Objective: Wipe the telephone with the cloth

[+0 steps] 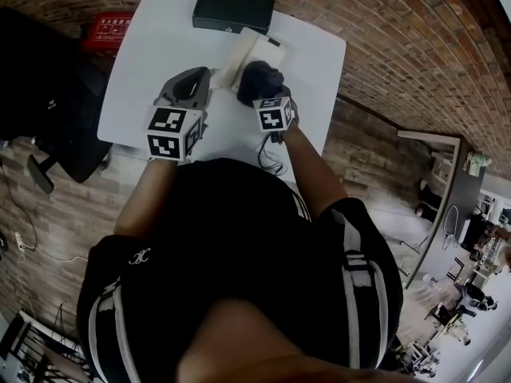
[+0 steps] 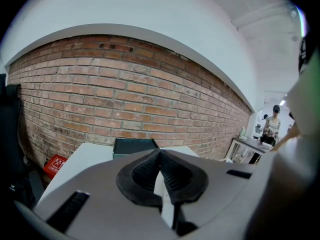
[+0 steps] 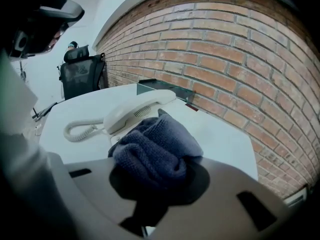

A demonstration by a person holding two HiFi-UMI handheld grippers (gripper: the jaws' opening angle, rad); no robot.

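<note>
1. Task status: the cloth (image 3: 155,151), dark blue and bunched, is pinched in the right gripper (image 3: 156,180). So the pickup looks done. I see no sign telling how much wiping is done, so I judge that most or all of it is left.
2. Telephone (image 1: 259,53): cream, sits on the white table (image 1: 152,46) toward the far edge, just in front of a dark box (image 1: 233,9). Its handset (image 3: 135,113) lies on the cradle, with the coiled cord (image 3: 80,130) trailing to the left in the right gripper view.
3. Cloth is at the near edge of the handset. I cannot tell whether it is touching or just short of it.
4. Left gripper (image 2: 160,159): tips pressed together, nothing held between them. It hovers just left of the telephone and plays no part at present.
5. Pose: both forearms reach forward over the near table edge, marker cubes facing up. The right gripper is angled toward the handset, and the left points at the brick wall.
</note>
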